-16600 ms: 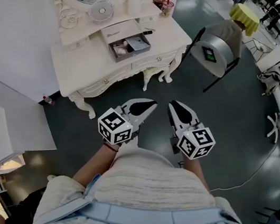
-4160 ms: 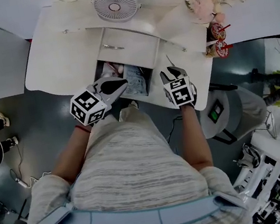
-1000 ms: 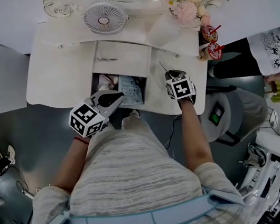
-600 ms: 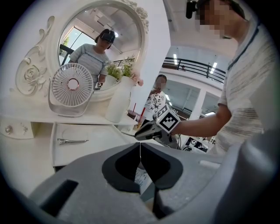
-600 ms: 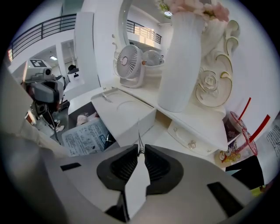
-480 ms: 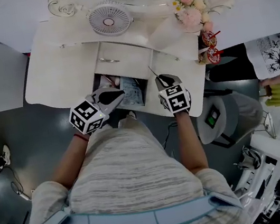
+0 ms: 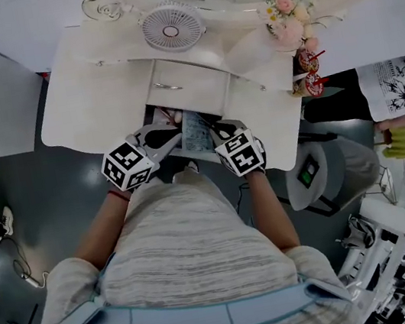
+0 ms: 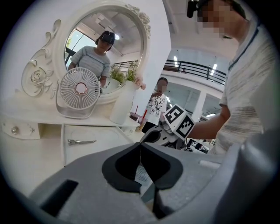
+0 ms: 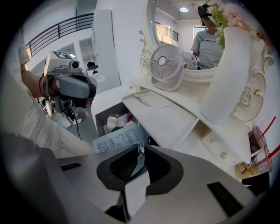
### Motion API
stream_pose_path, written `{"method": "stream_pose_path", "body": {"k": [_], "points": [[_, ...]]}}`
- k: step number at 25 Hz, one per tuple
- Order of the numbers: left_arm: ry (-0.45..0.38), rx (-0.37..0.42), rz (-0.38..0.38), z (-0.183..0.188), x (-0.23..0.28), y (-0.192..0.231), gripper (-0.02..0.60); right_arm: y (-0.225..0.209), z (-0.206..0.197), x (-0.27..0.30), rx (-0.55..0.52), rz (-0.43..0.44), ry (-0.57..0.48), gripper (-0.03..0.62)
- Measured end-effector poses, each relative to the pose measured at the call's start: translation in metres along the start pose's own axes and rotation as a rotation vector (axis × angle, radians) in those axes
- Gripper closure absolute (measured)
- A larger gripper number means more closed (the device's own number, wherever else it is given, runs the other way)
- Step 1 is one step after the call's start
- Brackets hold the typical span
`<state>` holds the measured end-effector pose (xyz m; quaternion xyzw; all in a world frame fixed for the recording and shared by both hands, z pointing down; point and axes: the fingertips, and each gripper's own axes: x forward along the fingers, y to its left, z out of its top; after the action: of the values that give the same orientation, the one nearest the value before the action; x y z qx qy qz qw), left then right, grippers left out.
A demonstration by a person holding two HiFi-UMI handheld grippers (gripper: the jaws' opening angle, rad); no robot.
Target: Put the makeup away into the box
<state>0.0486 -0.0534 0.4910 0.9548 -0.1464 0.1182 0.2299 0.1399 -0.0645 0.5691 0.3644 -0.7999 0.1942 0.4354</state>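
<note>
Right gripper (image 9: 141, 148), closed on a thin makeup stick (image 9: 139, 131), is shown above the open box (image 9: 99, 119) at the white table's (image 7: 89, 92) front edge; the closed, empty left gripper (image 8: 140, 146) is seen at its 9 o'clock.

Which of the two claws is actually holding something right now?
The right claw, pinching a thin stick-like item near the open drawer; the left claw is closed tip to tip with nothing between.
</note>
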Motion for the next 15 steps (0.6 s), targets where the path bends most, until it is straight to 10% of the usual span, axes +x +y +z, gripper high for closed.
{"method": "stream_pose_path", "body": {"k": [15], "points": [[-0.01, 0.007, 0.008, -0.002, -0.025, 0.006, 0.569, 0.028, 0.004, 0.008, -0.059, 0.05, 0.032, 0.543]]}}
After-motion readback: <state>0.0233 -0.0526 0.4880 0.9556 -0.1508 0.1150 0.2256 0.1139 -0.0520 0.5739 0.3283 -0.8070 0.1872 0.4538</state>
